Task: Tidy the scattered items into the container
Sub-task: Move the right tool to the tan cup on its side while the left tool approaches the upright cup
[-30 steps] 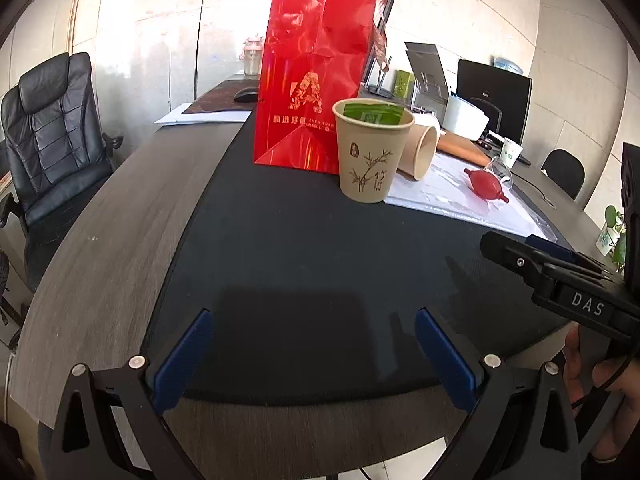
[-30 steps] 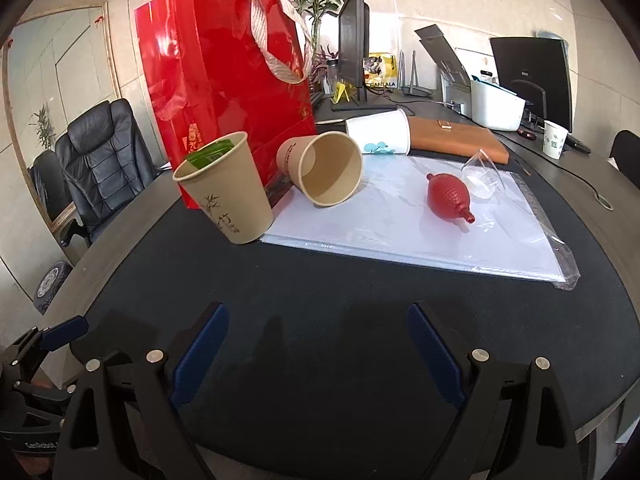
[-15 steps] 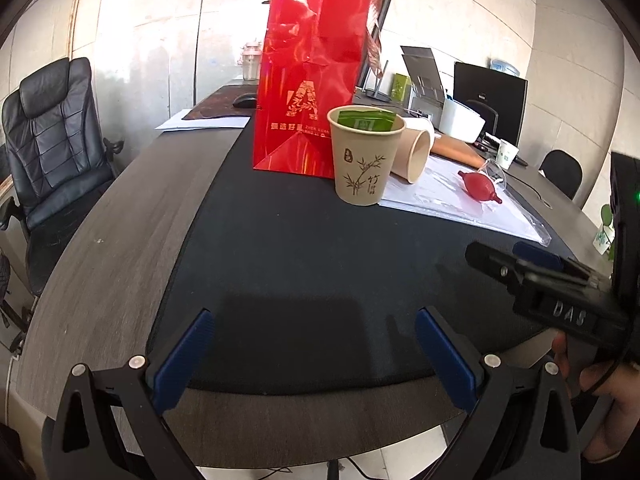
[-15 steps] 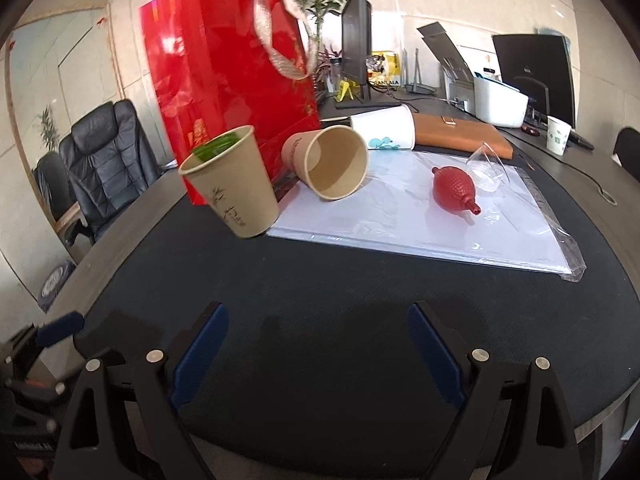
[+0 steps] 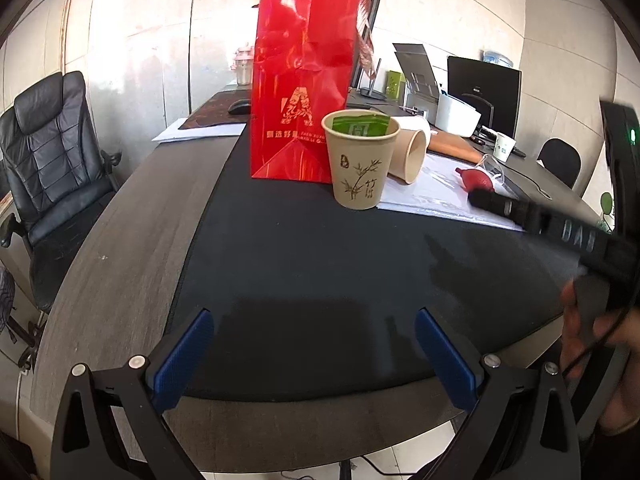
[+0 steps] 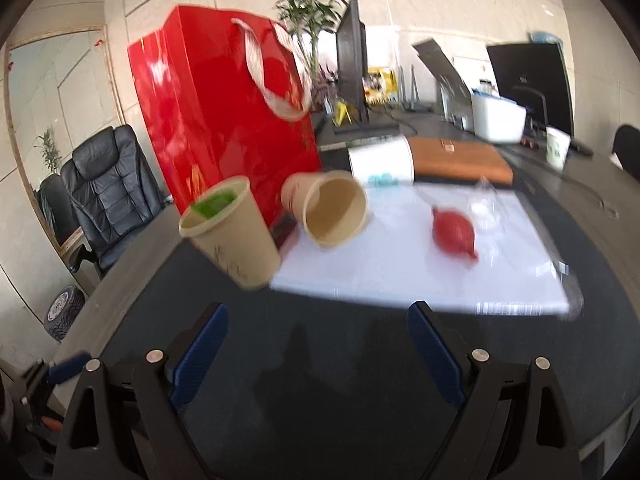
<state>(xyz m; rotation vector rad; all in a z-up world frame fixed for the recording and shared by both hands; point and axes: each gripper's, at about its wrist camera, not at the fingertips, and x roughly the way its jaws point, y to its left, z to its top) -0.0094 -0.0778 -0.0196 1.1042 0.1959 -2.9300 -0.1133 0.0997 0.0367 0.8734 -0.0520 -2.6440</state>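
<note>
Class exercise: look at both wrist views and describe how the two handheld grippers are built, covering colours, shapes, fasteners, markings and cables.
Each gripper, left and right, has black triangular-cutout frames, silver screws and flat blue ribbed fingers. The left wrist view shows the right unit's black body with pale "DAS" lettering, a green light and a thin black cable.

Pretty clearly an office, probably a meeting or shared desk area. There's a long curved grey wood-grain table (image 5: 120, 240) with a black mat (image 5: 320, 260) down the middle, and a padded black leather swivel chair (image 5: 52, 148) pulled up at the side. Further along the table sit black flat computer monitors (image 5: 484, 92), a grey and white desktop printer with its paper tray raised (image 5: 436, 96), a black computer mouse (image 5: 239, 107) on a dark desk pad, and a brown leather folder (image 6: 460, 158). A green bamboo plant (image 6: 308, 8) stands behind one screen, and the walls are large pale stone-look panels (image 5: 160, 40).
</note>
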